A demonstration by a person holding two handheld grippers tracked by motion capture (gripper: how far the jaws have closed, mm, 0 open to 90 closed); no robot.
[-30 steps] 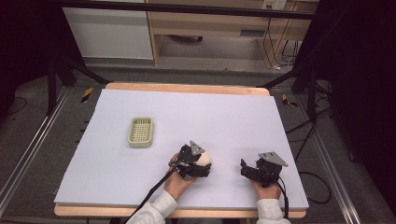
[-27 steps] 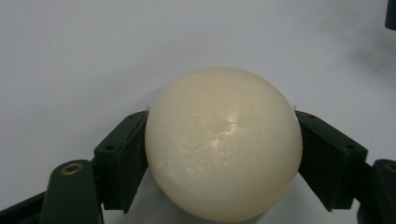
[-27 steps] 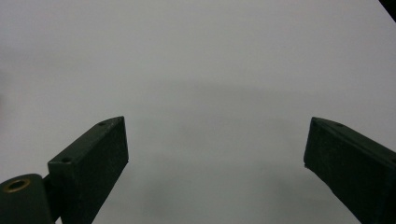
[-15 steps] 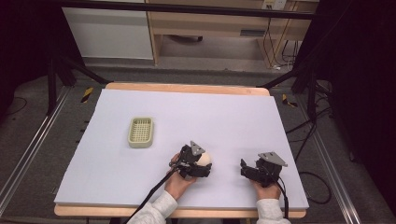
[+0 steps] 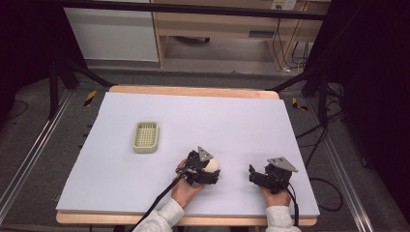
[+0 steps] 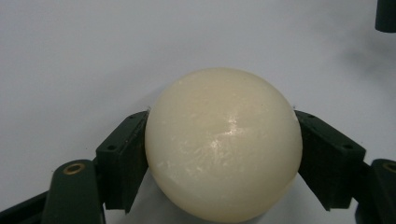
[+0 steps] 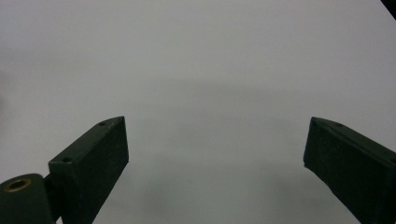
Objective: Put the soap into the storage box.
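Slip is my worry: my left gripper [image 6: 223, 154] clamps the ball [image 6: 223, 144] by its smooth round sides, low over the table [image 5: 241, 121] near its front edge; squeezing off-centre could squirt it away. My right gripper [image 7: 215, 158] gapes wide, empty.

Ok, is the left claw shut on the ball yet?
Shut: in the left gripper view both jaws of the left claw press the cream ball at its sides.

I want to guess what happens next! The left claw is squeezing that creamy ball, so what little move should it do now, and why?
Probably lift the ball a little off the table. The left claw has both jaws pressed against its sides, so the grip looks ready. The green basket sits apart to the left, a likely place to carry it.
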